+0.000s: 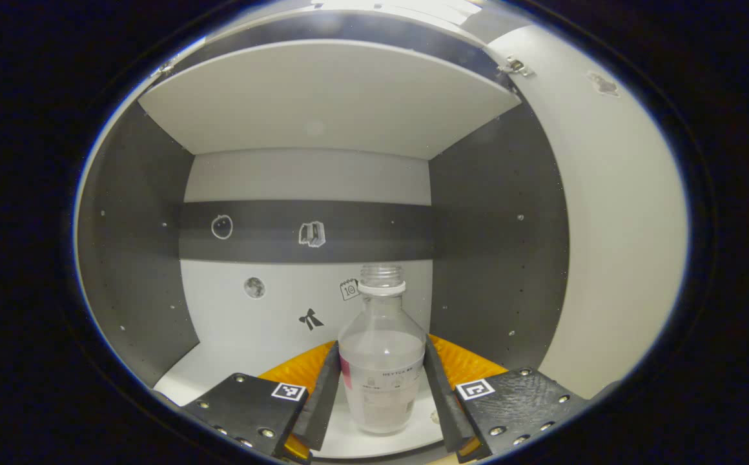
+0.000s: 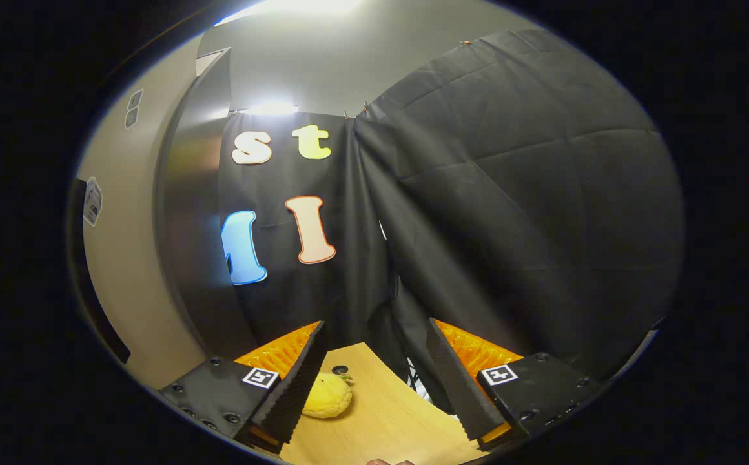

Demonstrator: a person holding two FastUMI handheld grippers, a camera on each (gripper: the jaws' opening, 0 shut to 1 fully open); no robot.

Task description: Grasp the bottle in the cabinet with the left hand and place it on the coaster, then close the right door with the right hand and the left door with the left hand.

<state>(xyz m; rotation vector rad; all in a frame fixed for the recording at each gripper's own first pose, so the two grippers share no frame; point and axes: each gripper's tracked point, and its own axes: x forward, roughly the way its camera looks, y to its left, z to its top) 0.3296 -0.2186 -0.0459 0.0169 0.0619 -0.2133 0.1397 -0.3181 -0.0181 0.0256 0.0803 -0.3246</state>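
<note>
1. Cabinet open; clear glass bottle stands upright on its lower shelf, long axis vertical.
2. Left gripper: fingers flank the bottle's sides, touching or just short of it; can't tell if clamped.
3. Right gripper: wide apart, empty, over wooden table near yellow fruit.

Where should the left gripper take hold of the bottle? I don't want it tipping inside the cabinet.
Grip the bottle on its wide round body, below the shoulder, coming straight in from the front with one finger on each side. It stands upright on the cabinet floor, and the narrow neck offers less hold. The left gripper already straddles the body, its fingers close to the sides; closing there looks best.
</note>
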